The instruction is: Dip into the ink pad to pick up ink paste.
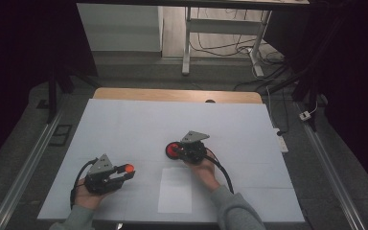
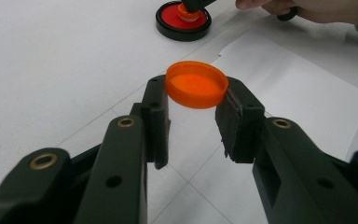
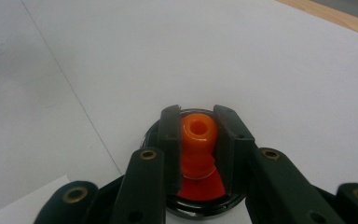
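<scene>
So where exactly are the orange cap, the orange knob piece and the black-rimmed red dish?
orange cap (image 2: 196, 85): left gripper view, its hollow inside.
orange knob piece (image 3: 197, 128): right gripper view, its holed top.
red dish (image 2: 168, 21): left gripper view, its black rim.

Left gripper (image 1: 124, 173): held low in your left hand (image 1: 87, 195), jaws pointing right, closed on the orange cap (image 2: 196, 84).
Right gripper (image 1: 184, 149): held in your right hand (image 1: 204, 168), jaws pointing left, clamped around the orange nozzle (image 3: 198, 135).
Forearms: both enter from the bottom edge, well apart.
</scene>
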Available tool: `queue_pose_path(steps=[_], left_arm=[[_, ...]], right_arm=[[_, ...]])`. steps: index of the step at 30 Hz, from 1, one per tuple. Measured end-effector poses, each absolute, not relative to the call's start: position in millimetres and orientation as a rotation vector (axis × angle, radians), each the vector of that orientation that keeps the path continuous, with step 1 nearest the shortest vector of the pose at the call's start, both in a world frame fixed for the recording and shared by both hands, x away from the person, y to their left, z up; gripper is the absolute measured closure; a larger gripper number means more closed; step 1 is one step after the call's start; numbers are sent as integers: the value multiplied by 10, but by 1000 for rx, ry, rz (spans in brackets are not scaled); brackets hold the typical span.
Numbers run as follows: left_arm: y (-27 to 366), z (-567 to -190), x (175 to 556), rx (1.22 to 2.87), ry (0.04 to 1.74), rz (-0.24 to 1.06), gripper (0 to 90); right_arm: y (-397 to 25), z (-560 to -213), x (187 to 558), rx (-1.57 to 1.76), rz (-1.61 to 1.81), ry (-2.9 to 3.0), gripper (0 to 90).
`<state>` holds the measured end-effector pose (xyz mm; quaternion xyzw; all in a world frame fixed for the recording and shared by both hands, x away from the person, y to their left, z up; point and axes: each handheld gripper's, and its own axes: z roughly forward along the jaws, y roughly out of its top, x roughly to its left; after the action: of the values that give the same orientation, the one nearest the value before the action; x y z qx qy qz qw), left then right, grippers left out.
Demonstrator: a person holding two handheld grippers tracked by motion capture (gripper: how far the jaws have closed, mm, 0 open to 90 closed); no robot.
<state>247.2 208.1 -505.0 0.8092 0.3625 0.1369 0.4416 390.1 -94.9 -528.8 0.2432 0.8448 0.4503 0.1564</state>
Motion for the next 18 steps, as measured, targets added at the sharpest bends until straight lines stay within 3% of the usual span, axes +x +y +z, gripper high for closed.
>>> queue_pose_path(steps=[6, 12, 18], left_arm=[[2080, -5053, 2480, 2008, 900, 339, 657], [2093, -5061, 2493, 2010, 902, 336, 657], [2090, -5054, 2487, 2008, 899, 340, 656]], right_arm=[[-967, -5231, 3909, 742, 1344, 2405, 725], [-1085, -4912, 3864, 759, 1535, 2291, 726], [-1035, -4940, 3883, 744, 1497, 2319, 725]])
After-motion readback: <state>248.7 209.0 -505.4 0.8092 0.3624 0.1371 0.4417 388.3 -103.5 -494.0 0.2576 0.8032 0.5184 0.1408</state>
